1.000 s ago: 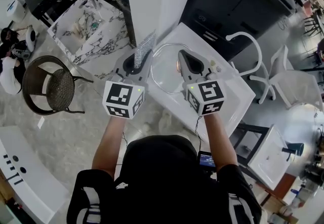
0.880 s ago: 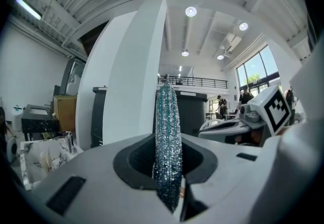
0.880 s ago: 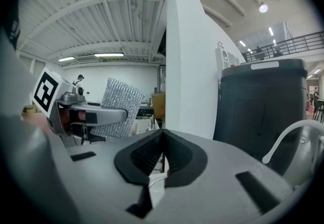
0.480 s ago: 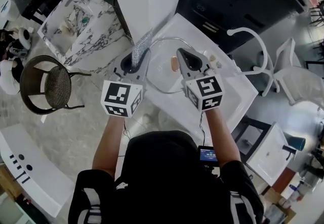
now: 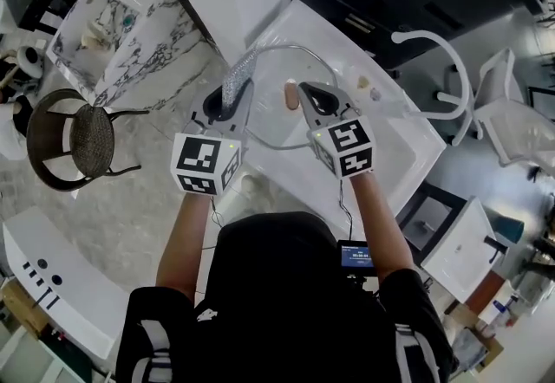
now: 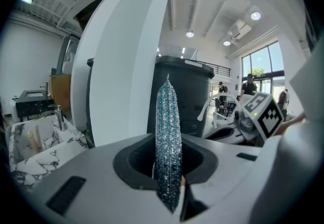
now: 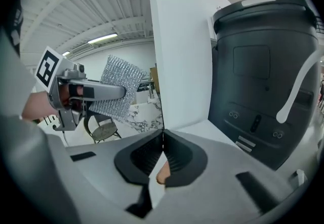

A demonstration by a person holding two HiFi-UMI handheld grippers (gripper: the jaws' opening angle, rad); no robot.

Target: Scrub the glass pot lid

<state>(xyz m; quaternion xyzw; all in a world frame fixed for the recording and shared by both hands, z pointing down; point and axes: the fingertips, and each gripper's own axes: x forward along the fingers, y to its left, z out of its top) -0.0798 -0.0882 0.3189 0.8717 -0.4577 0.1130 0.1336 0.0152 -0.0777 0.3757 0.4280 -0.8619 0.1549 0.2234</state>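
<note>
the left gripper (image 5: pixel 227 102) is clenched on a sparkly silver-blue scrubber (image 5: pixel 238 76), which stands upright between its jaws in the left gripper view. the right gripper (image 5: pixel 310 100) is clamped tight too. the right gripper view shows its jaws pressed together with a peach knob (image 5: pixel 290 95) tucked at their base, so we read it as grasping the glass pot lid (image 5: pixel 270 121) at or just beside that knob.

the lid hangs between our two grippers, over the white counter (image 5: pixel 390 139) and well short of the curved white faucet (image 5: pixel 438 52). its metal rim loops round the right gripper's tip. the scrubber sits just beside the lid's left rim, but we cannot tell whether it touches the glass.

as for progress, we judge the set-up done, with the lid in one grip and the scrubber in the other. we see no suds, water or streaks on the glass, so the scrubbing looks to be all ahead of us.

against the earlier frames, both grippers have sunk toward the counter and tipped further down. the knob now shows clear to the left of the right gripper's tip instead of tight against it. both grips look unchanged.
</note>
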